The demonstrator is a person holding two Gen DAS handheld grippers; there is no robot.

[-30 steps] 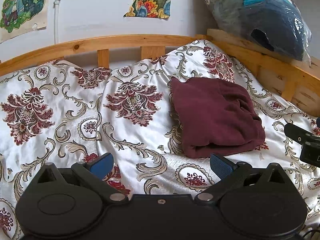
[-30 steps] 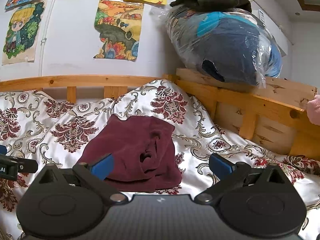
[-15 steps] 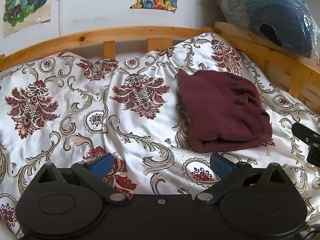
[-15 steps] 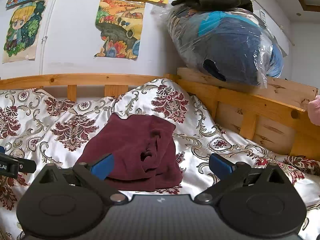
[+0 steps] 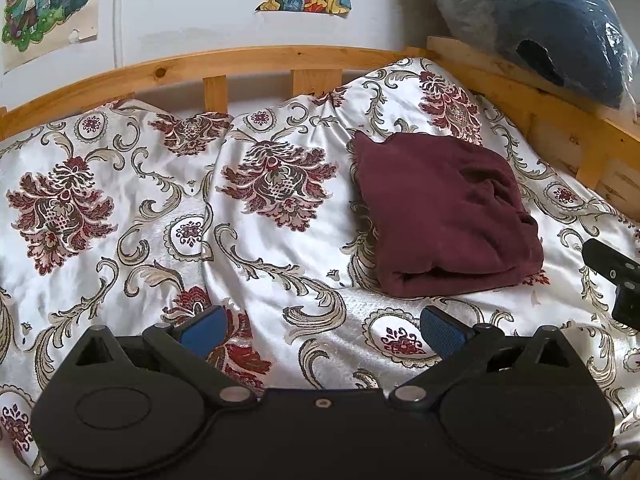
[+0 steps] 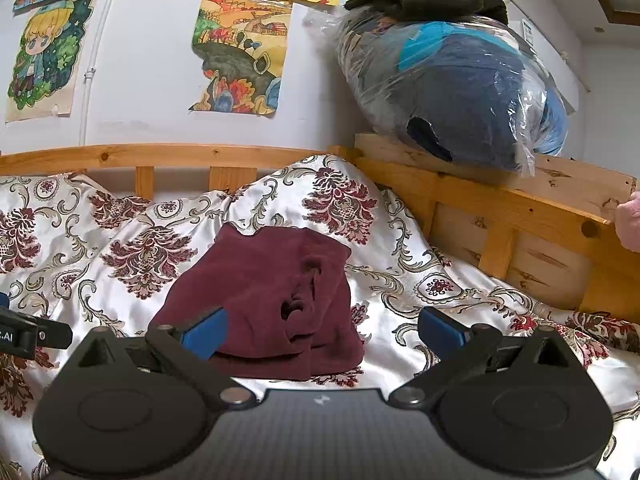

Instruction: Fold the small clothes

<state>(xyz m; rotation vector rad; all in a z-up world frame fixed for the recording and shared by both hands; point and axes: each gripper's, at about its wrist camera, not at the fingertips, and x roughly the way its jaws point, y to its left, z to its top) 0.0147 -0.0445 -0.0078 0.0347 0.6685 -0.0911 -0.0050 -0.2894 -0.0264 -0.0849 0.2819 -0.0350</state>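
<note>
Both grippers hang over the bed w/ nothing in them. The left gripper (image 5: 322,330) has its blue-padded jaws spread wide, only the shiny white bedspread w/ dark-red floral and beige scroll print (image 5: 280,240) showing between them. The folded maroon fleece garment (image 5: 440,212) lies on that bedspread ahead of the left gripper's right-side jaw and a bit to the right, apart from the pad, its thick folded edge facing the jaws. The right gripper (image 6: 322,332) is likewise wide apart and pinching nothing; from its cam the same maroon garment (image 6: 264,296) sits just ahead, partly between the jaws and nearer the left-side one, whose blue pad overlaps its near corner in view — contact or not, can't tell. Rumpled creases run down the top of the garment. Beyond the jaws stands a pine bed rail w/ short slats (image 6: 180,160), and on the wooden ledge ahead-right rests a clear plastic bag stuffed w/ dark blue bedding (image 6: 460,92). Colourful cartoon posters (image 6: 240,52) hang on the white wall behind.
</note>
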